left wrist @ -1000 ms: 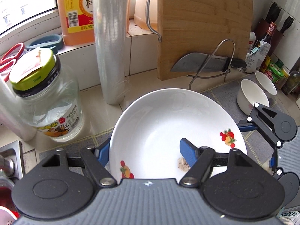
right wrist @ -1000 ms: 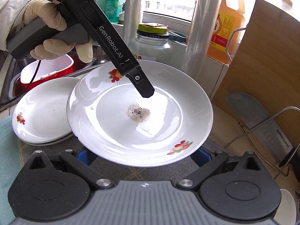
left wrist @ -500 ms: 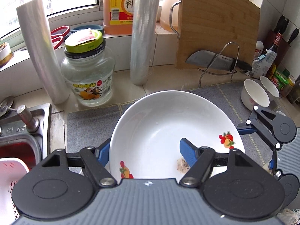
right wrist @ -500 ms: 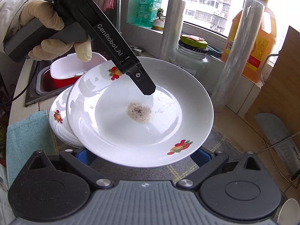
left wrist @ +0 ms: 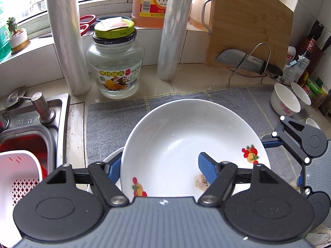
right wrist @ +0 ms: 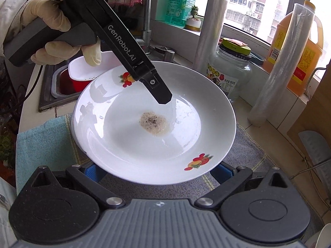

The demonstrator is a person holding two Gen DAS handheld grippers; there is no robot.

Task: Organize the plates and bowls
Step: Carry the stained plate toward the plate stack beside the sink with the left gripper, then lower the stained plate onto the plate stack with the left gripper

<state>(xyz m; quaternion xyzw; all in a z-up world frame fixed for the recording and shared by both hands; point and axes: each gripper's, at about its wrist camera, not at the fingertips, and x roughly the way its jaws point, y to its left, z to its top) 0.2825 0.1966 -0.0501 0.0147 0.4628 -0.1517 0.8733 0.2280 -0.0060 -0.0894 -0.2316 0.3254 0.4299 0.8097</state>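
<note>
A white deep plate (left wrist: 182,140) with fruit decals and a brown food smear (right wrist: 154,123) hangs tilted above the grey mat (left wrist: 107,124). My left gripper (left wrist: 159,161) is shut on its rim, one blue finger inside the plate and the other below it. In the right wrist view a gloved hand (right wrist: 58,51) holds that gripper, and its upper finger (right wrist: 159,91) rests on the plate. My right gripper (right wrist: 156,170) stands wide open, its fingertips hidden under the plate's near rim. A second white plate's edge (left wrist: 107,159) shows below.
Two small white bowls (left wrist: 285,101) stand at the right of the mat. Behind are a glass jar (left wrist: 115,68), two film rolls (left wrist: 66,41), a cutting board (left wrist: 248,24) and a cleaver on a wire rack (left wrist: 246,62). A sink with a white colander (left wrist: 18,171) lies left.
Both grippers have carried the plate toward the sink side; it keeps its place between them. The second plate, earlier plain at the left of the right wrist view, is now covered by the held plate.
</note>
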